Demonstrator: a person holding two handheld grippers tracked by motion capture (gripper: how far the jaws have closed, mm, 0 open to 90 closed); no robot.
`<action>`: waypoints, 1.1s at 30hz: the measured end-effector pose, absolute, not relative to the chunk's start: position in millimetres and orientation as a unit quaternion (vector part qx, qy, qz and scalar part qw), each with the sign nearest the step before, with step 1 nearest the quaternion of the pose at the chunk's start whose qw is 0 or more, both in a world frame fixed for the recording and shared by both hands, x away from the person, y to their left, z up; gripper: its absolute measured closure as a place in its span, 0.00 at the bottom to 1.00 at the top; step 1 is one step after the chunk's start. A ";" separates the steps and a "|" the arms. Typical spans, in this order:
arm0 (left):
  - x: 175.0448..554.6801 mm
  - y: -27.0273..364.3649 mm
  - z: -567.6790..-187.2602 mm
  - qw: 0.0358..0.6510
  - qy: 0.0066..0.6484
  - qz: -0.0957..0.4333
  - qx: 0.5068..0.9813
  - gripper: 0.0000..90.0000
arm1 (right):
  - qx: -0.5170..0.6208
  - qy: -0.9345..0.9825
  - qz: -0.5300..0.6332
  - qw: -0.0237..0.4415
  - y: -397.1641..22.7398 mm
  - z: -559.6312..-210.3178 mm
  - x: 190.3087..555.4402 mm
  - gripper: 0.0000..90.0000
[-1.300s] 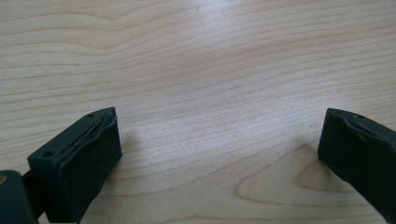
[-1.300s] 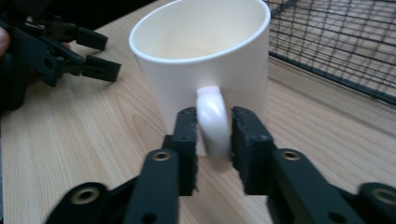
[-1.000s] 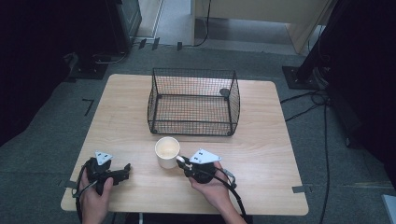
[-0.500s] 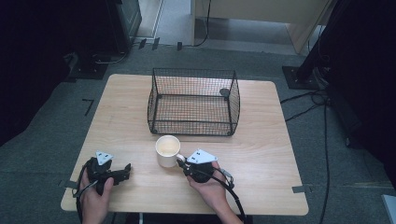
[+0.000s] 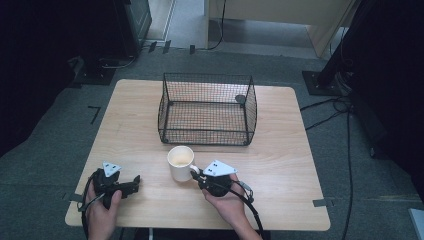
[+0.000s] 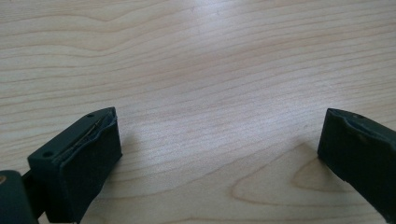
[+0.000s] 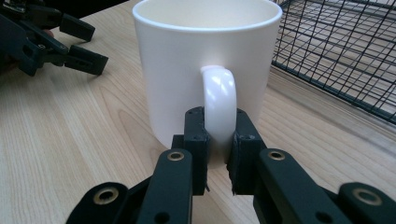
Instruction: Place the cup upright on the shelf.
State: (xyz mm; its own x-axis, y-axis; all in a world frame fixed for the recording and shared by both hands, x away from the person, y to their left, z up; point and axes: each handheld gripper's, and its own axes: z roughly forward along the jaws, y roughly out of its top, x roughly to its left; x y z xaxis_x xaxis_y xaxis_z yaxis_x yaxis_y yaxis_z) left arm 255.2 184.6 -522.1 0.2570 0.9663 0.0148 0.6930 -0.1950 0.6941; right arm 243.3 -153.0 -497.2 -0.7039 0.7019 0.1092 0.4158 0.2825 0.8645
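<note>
A white mug (image 5: 180,162) stands upright on the wooden table (image 5: 280,150), just in front of the wire basket. My right gripper (image 5: 196,173) reaches it from the right and is shut on the mug's handle. In the right gripper view the two black pads clamp the lower part of the handle (image 7: 219,93) of the mug (image 7: 205,51), with my right gripper (image 7: 218,119) level with the tabletop. My left gripper (image 5: 135,182) rests near the front left corner, held by a hand. Its jaws stand wide open over bare wood, as the left gripper (image 6: 219,135) view confirms.
A black wire basket (image 5: 205,135) sits in the middle of the table behind the mug, and its mesh wall (image 7: 336,46) is close on the right. My left gripper (image 7: 51,42) lies left of the mug. Cables trail off the table's front edge.
</note>
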 end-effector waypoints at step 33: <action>255.2 184.5 -522.1 0.293 0.563 0.234 0.736 0.00 | 0.347 0.766 0.518 0.156 -163.5 -439.1 246.1 0.89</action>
State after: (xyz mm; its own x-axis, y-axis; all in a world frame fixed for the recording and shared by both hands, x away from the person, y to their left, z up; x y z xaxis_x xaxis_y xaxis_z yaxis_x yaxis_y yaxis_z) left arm 255.2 184.5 -522.1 0.2560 0.9666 0.0144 0.6926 -0.1937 0.6949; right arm 246.1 -163.5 -439.1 -0.7103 0.6933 0.1219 0.3707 0.2212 0.9020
